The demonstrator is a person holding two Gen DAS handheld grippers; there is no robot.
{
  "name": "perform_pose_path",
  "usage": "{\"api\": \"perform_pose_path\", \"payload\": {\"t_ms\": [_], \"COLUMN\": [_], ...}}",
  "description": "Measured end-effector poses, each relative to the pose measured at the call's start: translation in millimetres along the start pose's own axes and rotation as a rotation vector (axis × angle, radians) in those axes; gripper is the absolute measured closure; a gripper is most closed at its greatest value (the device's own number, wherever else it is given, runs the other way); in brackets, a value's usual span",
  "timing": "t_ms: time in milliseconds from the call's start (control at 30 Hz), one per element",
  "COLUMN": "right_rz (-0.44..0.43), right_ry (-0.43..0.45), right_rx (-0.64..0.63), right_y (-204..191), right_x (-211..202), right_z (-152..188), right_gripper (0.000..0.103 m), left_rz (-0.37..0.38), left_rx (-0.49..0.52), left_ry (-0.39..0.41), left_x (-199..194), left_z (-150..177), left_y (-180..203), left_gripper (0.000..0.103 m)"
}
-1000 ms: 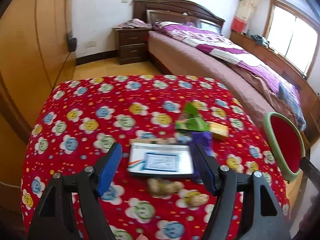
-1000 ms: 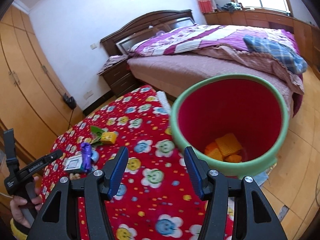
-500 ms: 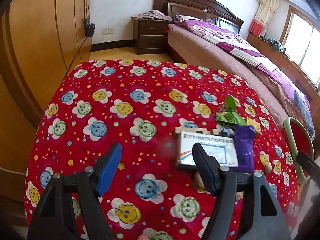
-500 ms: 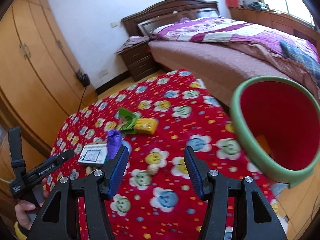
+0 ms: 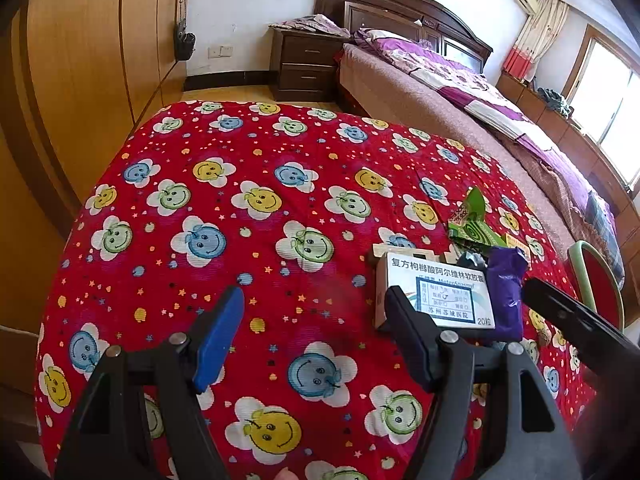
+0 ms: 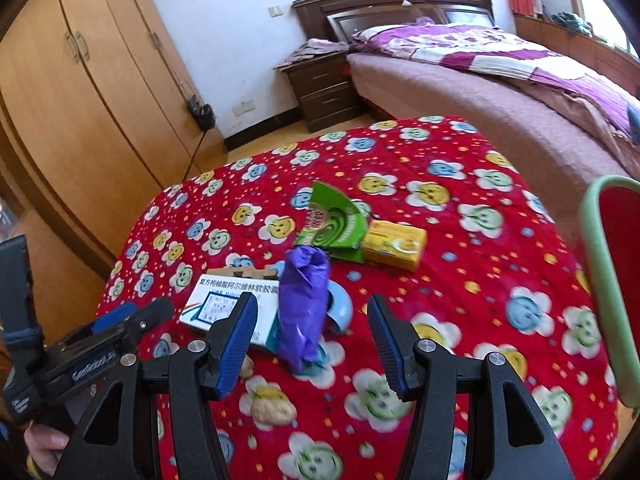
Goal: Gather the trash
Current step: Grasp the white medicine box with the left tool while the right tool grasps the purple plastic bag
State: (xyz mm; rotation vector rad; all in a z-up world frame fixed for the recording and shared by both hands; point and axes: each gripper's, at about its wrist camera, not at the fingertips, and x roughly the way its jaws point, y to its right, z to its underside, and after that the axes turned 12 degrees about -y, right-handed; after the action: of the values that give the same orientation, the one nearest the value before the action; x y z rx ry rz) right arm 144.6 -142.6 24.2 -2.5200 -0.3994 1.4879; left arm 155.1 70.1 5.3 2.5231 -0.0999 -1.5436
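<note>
Trash lies on the red flowered tablecloth: a white medicine box, a crumpled purple wrapper, a green wrapper, a yellow box and a brown lump. My left gripper is open and empty, just left of the medicine box. My right gripper is open and empty, with the purple wrapper between its fingers' line of sight. The green-rimmed red bin stands at the table's right edge.
A bed and a nightstand stand beyond the table. A wooden wardrobe is on the left. A blue round piece lies under the purple wrapper.
My right gripper swung left from the bin toward the trash pile. My left gripper drifted left, so the medicine box now sits by its right finger.
</note>
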Motion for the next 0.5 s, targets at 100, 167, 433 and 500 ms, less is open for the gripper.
{"api": "perform_pose_path", "payload": {"t_ms": [100,167,433,500], "right_rz": [0.005,0.001,-0.006,-0.016], "right_ry": [-0.011,-0.022,-0.014,-0.009], "right_rx": [-0.008,-0.010,-0.018,-0.012], "right_y": [-1.6,-1.6,0.4,2.0], "right_x": [9.6,16.0,19.5,16.3], "right_z": [-4.9,-6.9,-10.6,-9.9], "right_gripper": [0.055,0.063,0.080,0.083], "left_rz": [0.007,0.011,0.031,0.041], "left_rx": [0.006,0.013,0.030,0.038], "left_ry": [0.006,0.008,0.011,0.015], "left_x": [-0.4,0.3,3.1,1.7], "left_z": [-0.8,-0.8,-1.6,-1.2], "left_y": [-1.0,-0.4,7.1,10.0], "left_gripper": [0.031,0.031,0.031,0.031]}}
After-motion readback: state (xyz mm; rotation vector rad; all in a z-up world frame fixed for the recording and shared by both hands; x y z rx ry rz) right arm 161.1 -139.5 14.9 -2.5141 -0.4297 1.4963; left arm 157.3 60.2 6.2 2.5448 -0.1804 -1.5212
